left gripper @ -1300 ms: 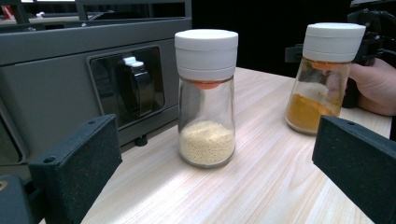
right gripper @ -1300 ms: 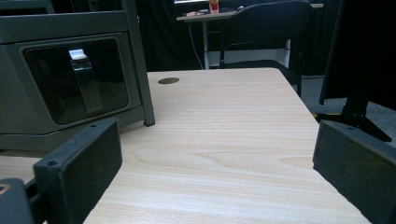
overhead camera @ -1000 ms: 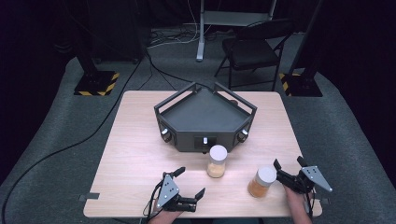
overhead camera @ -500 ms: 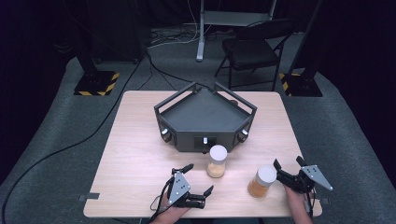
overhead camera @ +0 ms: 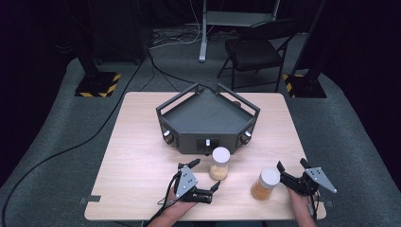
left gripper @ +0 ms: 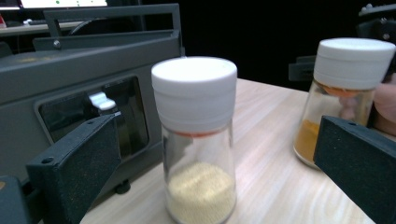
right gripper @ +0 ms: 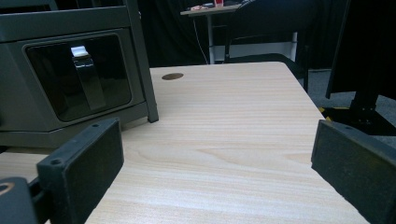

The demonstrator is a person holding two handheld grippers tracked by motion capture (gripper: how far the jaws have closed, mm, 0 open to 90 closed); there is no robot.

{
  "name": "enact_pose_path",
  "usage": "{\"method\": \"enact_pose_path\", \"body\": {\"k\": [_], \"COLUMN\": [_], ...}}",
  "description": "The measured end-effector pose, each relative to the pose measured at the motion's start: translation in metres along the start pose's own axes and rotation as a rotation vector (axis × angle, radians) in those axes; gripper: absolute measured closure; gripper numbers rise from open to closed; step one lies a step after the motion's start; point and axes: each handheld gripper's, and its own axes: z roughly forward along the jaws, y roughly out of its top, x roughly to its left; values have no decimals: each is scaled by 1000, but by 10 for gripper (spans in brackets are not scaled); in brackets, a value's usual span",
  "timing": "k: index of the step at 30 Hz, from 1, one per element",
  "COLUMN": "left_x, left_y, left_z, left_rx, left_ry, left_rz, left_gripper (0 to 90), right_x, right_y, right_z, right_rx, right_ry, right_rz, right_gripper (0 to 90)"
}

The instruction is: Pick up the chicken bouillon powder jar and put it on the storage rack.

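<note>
Jaws spread wide on the left gripper (overhead camera: 204, 177), and between them in the left gripper view stands the pale-grain jar (left gripper: 198, 140), upright on the desk (overhead camera: 142, 156) just in front of the dark grey tray (overhead camera: 208, 116), not yet touched. Over on the other side the right gripper (overhead camera: 293, 172) is wide too, holding nothing, with the orange-spice jar (overhead camera: 265, 183) standing just beside its tips, near the desk's front edge.
</note>
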Motion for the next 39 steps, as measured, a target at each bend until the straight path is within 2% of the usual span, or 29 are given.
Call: {"method": "enact_pose_path", "body": {"k": [5, 6, 16, 25, 35, 39], "left_x": [2, 5, 11, 8, 10, 12], "left_y": [4, 6, 10, 11, 20, 21], "left_z": [6, 9, 19, 29, 46, 50], "left_rx": [-1, -2, 6, 12, 29, 39], "left_ry": [2, -7, 3, 13, -4, -7], "left_rz": [9, 5, -9, -11, 4, -6], "left_gripper": [7, 7, 7, 7, 7, 7], "right_x": [0, 0, -1, -1, -2, -2], "right_y": [0, 0, 1, 1, 1, 2], "right_z": [0, 0, 0, 1, 1, 1], "right_rx": [2, 2, 5, 7, 8, 9], "right_ry": [0, 0, 4, 2, 4, 5], "right_rz": [3, 3, 8, 8, 13, 14], "right_gripper": [15, 15, 15, 15, 13, 13]}}
